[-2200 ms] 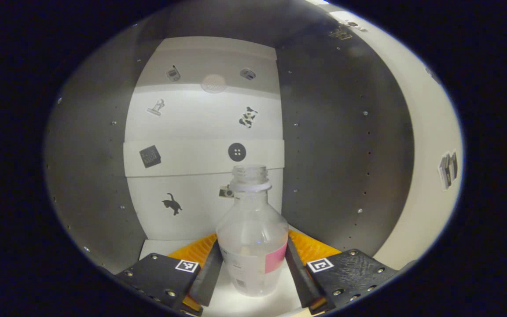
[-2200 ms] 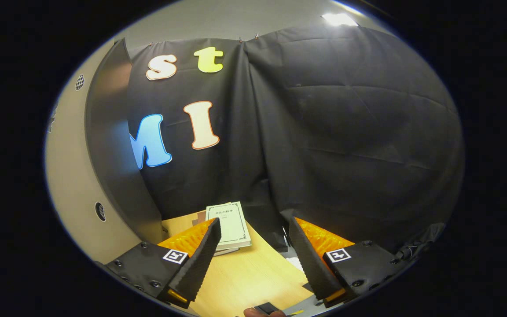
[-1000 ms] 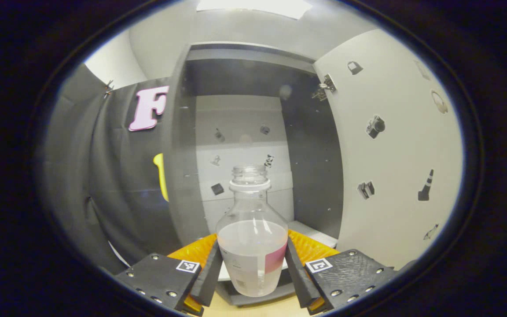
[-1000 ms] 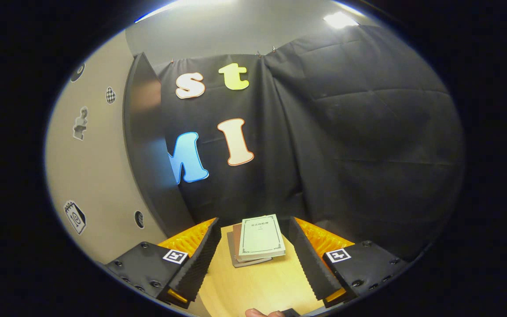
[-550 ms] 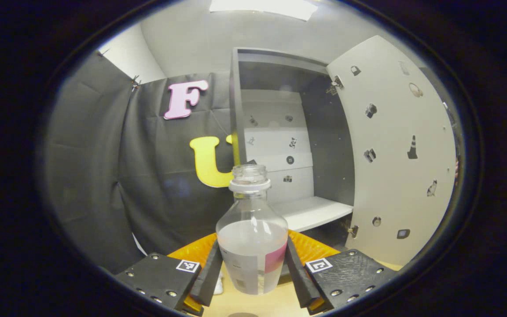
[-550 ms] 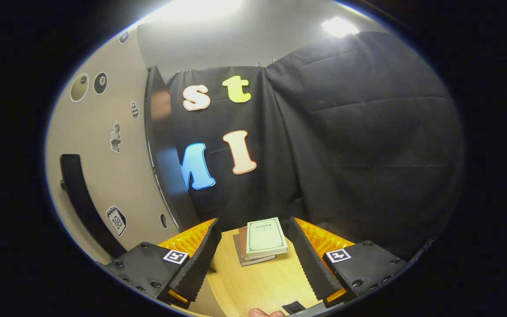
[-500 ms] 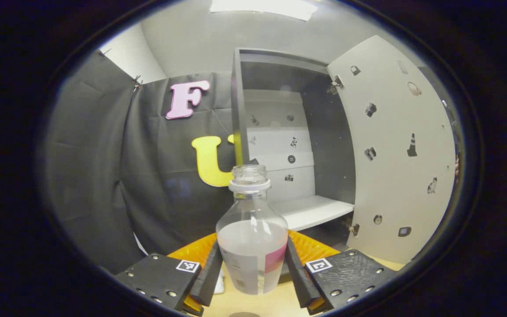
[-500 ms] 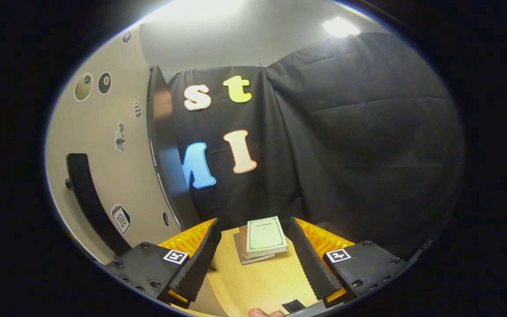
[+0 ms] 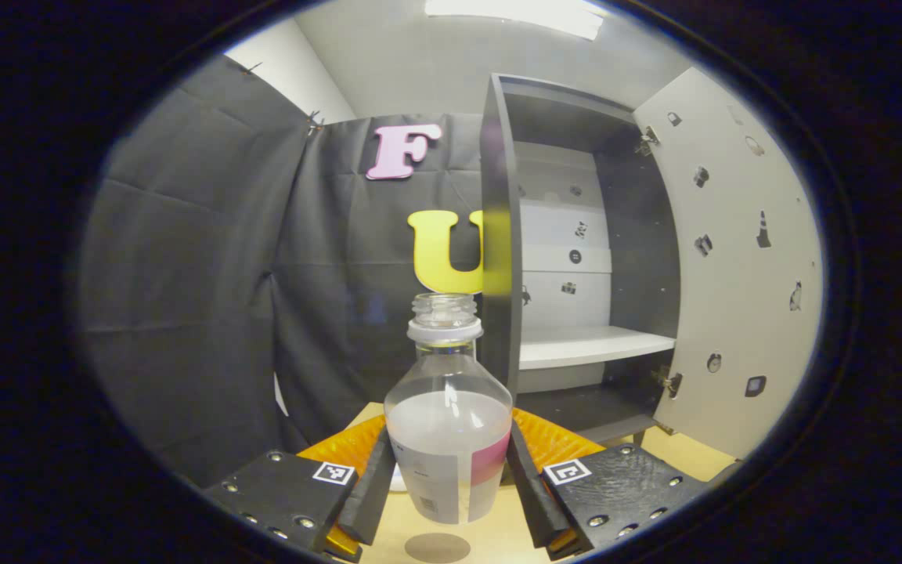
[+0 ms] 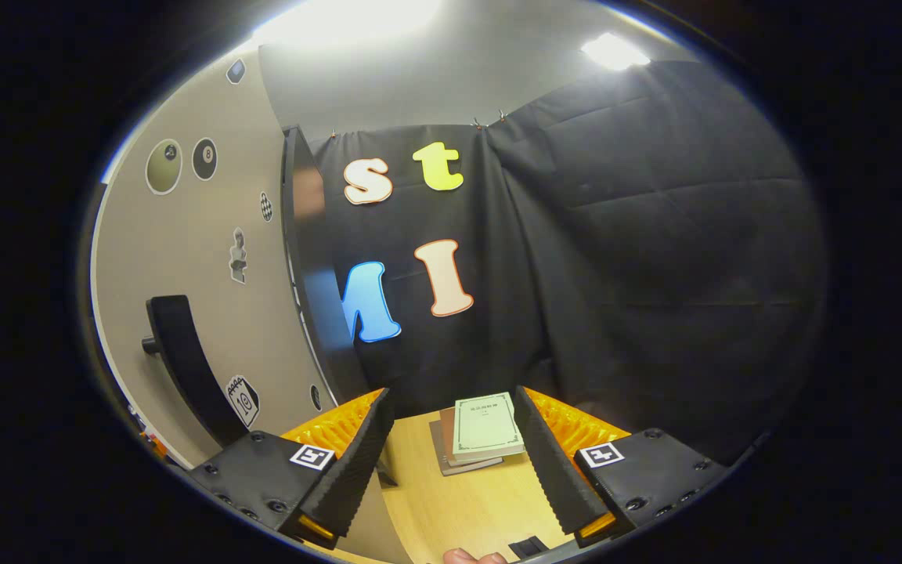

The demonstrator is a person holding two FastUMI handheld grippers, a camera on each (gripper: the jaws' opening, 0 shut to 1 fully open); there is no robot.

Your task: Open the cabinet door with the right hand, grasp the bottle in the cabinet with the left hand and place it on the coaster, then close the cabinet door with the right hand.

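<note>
The left gripper [image 9: 448, 501] clamps the bottle [image 9: 449, 423] upright between both fingers, above the wooden table [image 9: 490, 540] and just over the round grey coaster [image 9: 437, 547]. Far right, the cabinet [image 9: 576, 258] stands with its door [image 9: 733, 274] swung wide. The right gripper [image 10: 451, 462] hangs spread and empty (books [image 10: 478, 435] lie beyond it).
</note>
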